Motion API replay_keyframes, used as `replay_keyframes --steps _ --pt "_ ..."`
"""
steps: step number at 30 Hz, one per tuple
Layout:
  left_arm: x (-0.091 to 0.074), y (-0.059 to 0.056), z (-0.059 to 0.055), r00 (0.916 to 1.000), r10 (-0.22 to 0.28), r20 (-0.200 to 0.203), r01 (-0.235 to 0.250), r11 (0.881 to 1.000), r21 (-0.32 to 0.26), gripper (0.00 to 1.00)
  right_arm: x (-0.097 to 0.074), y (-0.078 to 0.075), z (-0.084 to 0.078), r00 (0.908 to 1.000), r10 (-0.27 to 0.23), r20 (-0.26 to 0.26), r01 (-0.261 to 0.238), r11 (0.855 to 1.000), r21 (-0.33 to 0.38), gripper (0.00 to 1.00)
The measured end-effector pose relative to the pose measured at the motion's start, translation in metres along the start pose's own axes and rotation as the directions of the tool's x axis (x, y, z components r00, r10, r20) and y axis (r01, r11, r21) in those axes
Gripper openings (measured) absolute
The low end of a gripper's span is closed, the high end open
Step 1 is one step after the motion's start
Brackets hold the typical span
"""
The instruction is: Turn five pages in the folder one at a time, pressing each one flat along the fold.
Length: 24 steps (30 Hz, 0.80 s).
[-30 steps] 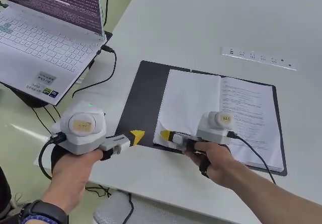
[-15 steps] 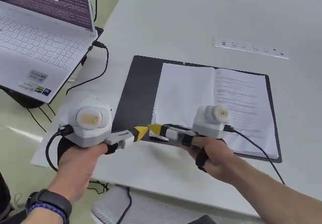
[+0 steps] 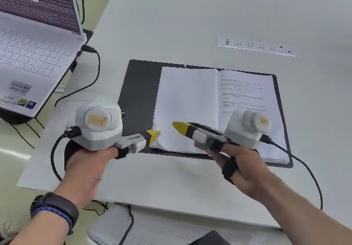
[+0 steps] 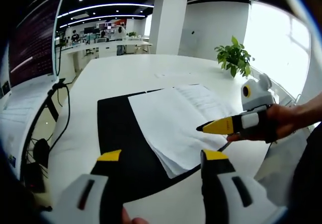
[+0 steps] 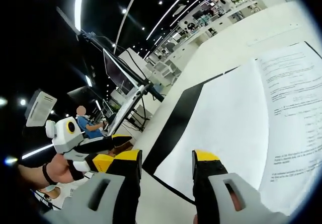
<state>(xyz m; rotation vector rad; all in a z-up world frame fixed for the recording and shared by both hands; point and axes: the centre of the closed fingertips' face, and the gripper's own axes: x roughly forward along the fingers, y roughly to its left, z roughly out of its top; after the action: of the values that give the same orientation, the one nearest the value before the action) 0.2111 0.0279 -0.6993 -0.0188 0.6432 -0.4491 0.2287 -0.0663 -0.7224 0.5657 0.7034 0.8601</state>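
A black folder [image 3: 140, 88] lies open on the white table, with a blank page [image 3: 184, 104] on its left and a printed page [image 3: 245, 99] on its right. My left gripper [image 3: 151, 136] hovers at the blank page's near left corner. Its jaws stand open and hold nothing [image 4: 162, 156]. My right gripper [image 3: 180, 127] points left over the lower part of the blank page, a little above it. Its jaws are open and hold nothing [image 5: 166, 157]. The two yellow-tipped grippers face each other a short way apart.
An open laptop [image 3: 27, 41] sits at the far left with a black cable [image 3: 91, 69] running toward the folder. A white power strip [image 3: 256, 45] lies behind the folder. The table's front edge is just below my hands.
The right gripper has come off the blank page's near left corner, moving right and up. The left gripper has closed in on that corner. The camera has shifted too.
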Motion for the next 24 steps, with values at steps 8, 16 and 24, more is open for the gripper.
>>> replay_keyframes --steps 8,16,24 --pt "0.012 -0.013 0.009 0.9992 -0.039 -0.008 0.039 0.998 0.046 0.58 -0.039 -0.029 0.016 0.9968 -0.072 0.034 0.073 0.997 -0.002 0.41" --pt "0.023 -0.019 0.001 0.9963 -0.061 -0.061 0.066 0.993 0.101 0.51 -0.07 -0.053 0.029 0.9886 -0.126 0.082 0.125 0.992 0.02 0.41" --pt "0.04 -0.026 -0.013 0.9894 -0.092 -0.112 0.108 0.984 0.14 0.39 -0.097 -0.07 0.025 0.9821 -0.162 0.095 0.159 0.987 0.037 0.36"
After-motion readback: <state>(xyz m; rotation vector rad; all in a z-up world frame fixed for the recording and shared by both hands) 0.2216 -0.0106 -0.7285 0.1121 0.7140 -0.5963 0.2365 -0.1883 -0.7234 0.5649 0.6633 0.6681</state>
